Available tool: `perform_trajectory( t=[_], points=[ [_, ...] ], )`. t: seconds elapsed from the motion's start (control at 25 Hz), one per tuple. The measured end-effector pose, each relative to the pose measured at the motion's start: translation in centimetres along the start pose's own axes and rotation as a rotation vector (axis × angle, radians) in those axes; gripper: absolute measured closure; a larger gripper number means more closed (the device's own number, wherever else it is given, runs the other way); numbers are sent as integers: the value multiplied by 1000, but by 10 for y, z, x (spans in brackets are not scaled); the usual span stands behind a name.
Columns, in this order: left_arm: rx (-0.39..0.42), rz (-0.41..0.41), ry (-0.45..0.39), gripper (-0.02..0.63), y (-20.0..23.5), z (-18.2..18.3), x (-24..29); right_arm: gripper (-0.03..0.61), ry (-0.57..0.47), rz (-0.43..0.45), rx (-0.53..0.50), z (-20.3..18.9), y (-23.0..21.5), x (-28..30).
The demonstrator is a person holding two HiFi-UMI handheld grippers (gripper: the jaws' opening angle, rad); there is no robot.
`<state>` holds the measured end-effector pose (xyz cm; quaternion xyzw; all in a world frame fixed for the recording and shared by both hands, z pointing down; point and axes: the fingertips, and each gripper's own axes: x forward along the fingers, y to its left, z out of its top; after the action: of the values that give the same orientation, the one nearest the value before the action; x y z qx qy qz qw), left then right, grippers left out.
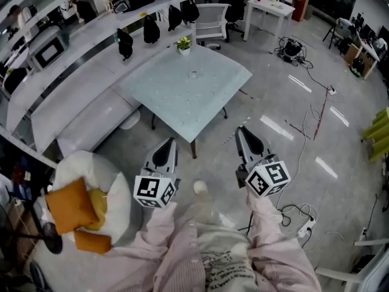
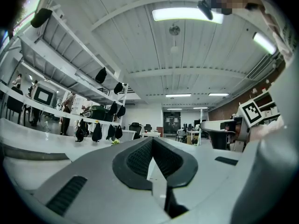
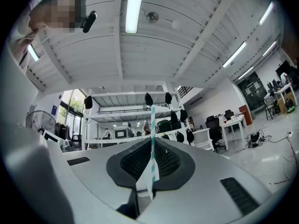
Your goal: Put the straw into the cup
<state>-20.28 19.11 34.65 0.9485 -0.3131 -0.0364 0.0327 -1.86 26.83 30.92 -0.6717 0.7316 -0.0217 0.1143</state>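
At the bottom of the head view the person's light sleeves [image 1: 182, 248] reach forward, one gripper in each hand, both held over the grey floor [image 1: 285, 102] and pointing toward the top of the frame. The right gripper [image 1: 242, 132] has its jaws closed on the straw [image 3: 152, 125]. In the right gripper view the straw is a thin white stick with green stripes. It stands upright between the dark pads and rises above the tips, with a loose piece of paper hanging at its lower end. The left gripper [image 1: 169, 143] has its jaws brought together. Its own view shows only a light slit under the meeting tips and nothing clearly held there.

At the lower left lie orange cushions [image 1: 70, 205] on a white seat. Further up, in the middle of the frame, stands a pale green table [image 1: 158, 96]. It is well apart from both grippers. On its top is one small clear thing [image 1: 193, 75], probably the cup, but it is too small to be sure. At the far corner is a small potted plant [image 1: 183, 44].

So the straw seems already picked up. What is left is to walk to the table, perhaps steady the cup with the left gripper, and lower the straw into it.
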Motion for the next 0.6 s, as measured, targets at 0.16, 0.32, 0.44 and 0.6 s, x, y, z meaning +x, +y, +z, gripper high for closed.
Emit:
perform_trajectory(
  t=[0.16, 0.32, 0.44, 0.6],
  points=[
    [-27, 1, 16, 614, 17, -11, 45, 560, 17, 1, 14, -11, -26, 38],
    [-55, -3, 42, 614, 34, -21, 95, 560, 38, -8, 30, -17, -57, 80],
    [-68, -9, 59, 614, 46, -26, 131, 560, 52, -13, 38, -20, -80, 110],
    [-83, -12, 74, 614, 66, -32, 178, 560, 70, -18, 46, -27, -109, 154]
  ],
)
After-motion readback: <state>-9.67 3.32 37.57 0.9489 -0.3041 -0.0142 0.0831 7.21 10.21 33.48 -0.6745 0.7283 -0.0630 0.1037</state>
